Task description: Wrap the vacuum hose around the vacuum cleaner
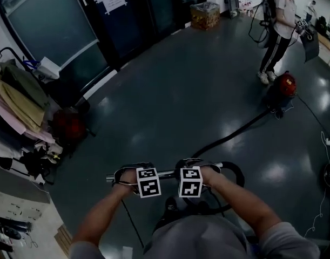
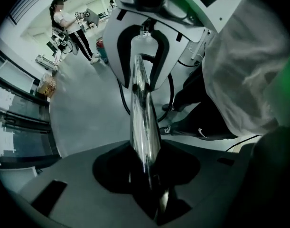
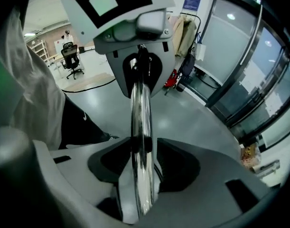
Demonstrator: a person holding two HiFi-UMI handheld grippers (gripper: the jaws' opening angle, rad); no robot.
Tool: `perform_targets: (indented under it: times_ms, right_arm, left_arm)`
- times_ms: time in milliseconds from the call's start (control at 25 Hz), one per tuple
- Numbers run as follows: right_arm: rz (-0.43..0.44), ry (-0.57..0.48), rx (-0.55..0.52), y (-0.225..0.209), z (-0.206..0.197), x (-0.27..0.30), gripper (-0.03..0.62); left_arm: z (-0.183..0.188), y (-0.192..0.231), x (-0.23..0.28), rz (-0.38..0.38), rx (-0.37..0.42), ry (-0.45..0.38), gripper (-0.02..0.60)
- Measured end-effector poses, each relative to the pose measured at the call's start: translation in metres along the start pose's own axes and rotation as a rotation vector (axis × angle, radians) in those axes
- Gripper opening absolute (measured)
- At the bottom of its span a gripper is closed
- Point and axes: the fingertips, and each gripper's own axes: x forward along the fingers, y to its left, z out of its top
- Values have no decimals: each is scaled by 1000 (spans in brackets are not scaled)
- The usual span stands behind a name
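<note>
Clamping the chrome wand crosswise, left gripper and right gripper fingers sit adjacent.

- Floor: broad bare stretch left of the vacuum cleaner, open as far as the glass wall.
- Hose: black, lies across the floor from the vacuum cleaner toward the near side.
- Person: stands just behind the vacuum cleaner, closing that side.
- Clothes rack: far left of the vacuum cleaner.
- Cables: trail just right of the vacuum cleaner.
- Chrome wand: level bar well nearer than the vacuum cleaner, clamped in left gripper and right gripper.
</note>
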Motion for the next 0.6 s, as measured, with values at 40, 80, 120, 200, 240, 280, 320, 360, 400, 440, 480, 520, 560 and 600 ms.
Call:
perform_targets:
  times_ms: [40, 80, 120, 200, 240, 280, 320, 360, 400, 440, 480, 520, 560, 600]
  right_arm:
    - [-22, -2, 14, -7, 1, -1, 156]
    - [-52, -1, 31, -16, 1, -4, 156]
    - [-86, 1, 56, -25, -1, -7, 156]
    - [-137, -9, 140, -39, -5, -15, 156]
    - [-152, -26, 200, -43, -7, -19, 156]
    - [-162, -49, 271, -46, -9, -22, 156]
    - [-167, -74, 349, -47, -12, -24, 156]
    - [-168, -98, 428, -46, -16, -25, 156]
    - [-168, -116, 504, -44, -19, -24, 156]
    - [-167, -128, 576, -40, -22, -20, 156]
    - [-165, -139, 645, -37, -24, -15, 156]
    - [-160, -153, 720, -33, -26, -9, 156]
    - [-151, -175, 810, -29, -27, -1, 156]
    - [-139, -205, 913, -25, -30, 6, 156]
  left_arm:
    - [-4, 5, 3, -4, 0, -13, 161]
    - [-9, 10, 5, -8, -1, -26, 161]
    - [-15, 15, 8, -13, -3, -39, 161]
    - [-26, 24, 17, -22, -11, -62, 161]
    - [-32, 28, 22, -23, -19, -72, 161]
    - [-37, 31, 27, -21, -28, -81, 161]
    - [-40, 33, 31, -14, -40, -92, 161]
    - [-41, 35, 36, -7, -53, -104, 161]
    - [-42, 35, 42, -2, -68, -118, 161]
    - [-42, 35, 47, -3, -85, -133, 161]
    - [-42, 36, 52, -9, -103, -149, 161]
    - [-42, 36, 57, -17, -120, -164, 161]
    - [-40, 36, 62, -23, -135, -177, 161]
    - [-38, 36, 66, -25, -148, -190, 161]
